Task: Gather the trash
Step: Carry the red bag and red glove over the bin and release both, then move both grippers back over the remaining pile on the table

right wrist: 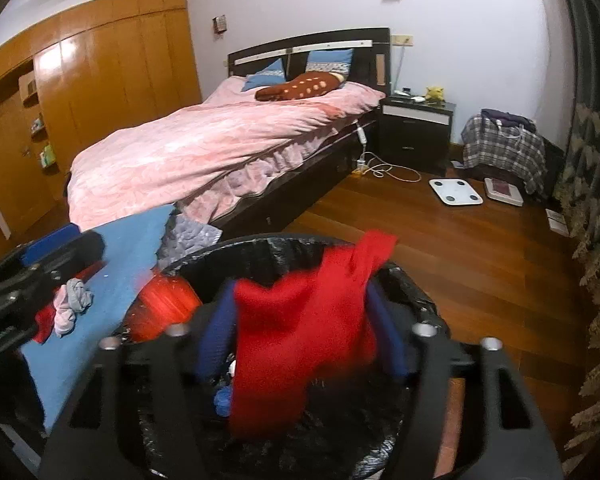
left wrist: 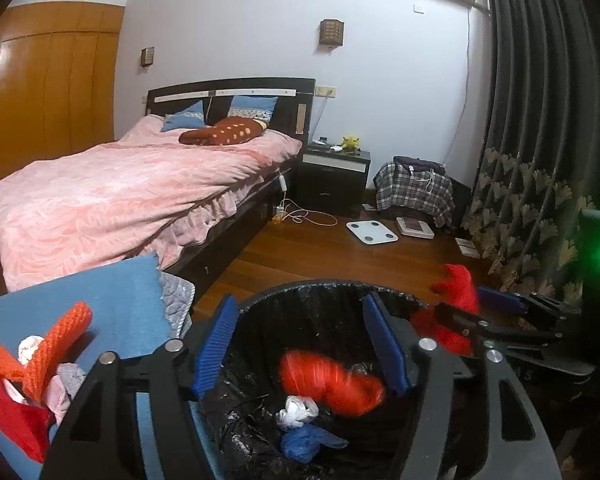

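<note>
A black bin with a black liner [left wrist: 320,285] [right wrist: 260,241] stands on the wood floor under both grippers. My left gripper [left wrist: 300,320] is open above its mouth; a blurred orange-red bundle [left wrist: 330,380] lies loose inside the bin between the blue fingers [left wrist: 216,344], above a white wad [left wrist: 298,410] and a blue wad [left wrist: 304,442]. My right gripper [right wrist: 300,300] stands open over the bin with a blurred red cloth [right wrist: 300,340] hanging loose between its fingers, clear of the pads. That cloth [left wrist: 456,292] and the right gripper [left wrist: 478,308] also show at the right of the left wrist view.
A blue mat [left wrist: 112,300] left of the bin carries an orange strip [left wrist: 48,344], a white wad, red cloth and a grey-pink wad [right wrist: 72,304]. The bed [left wrist: 120,196], nightstand [left wrist: 334,176], floor scales [left wrist: 372,232] and dark curtain [left wrist: 540,120] lie beyond.
</note>
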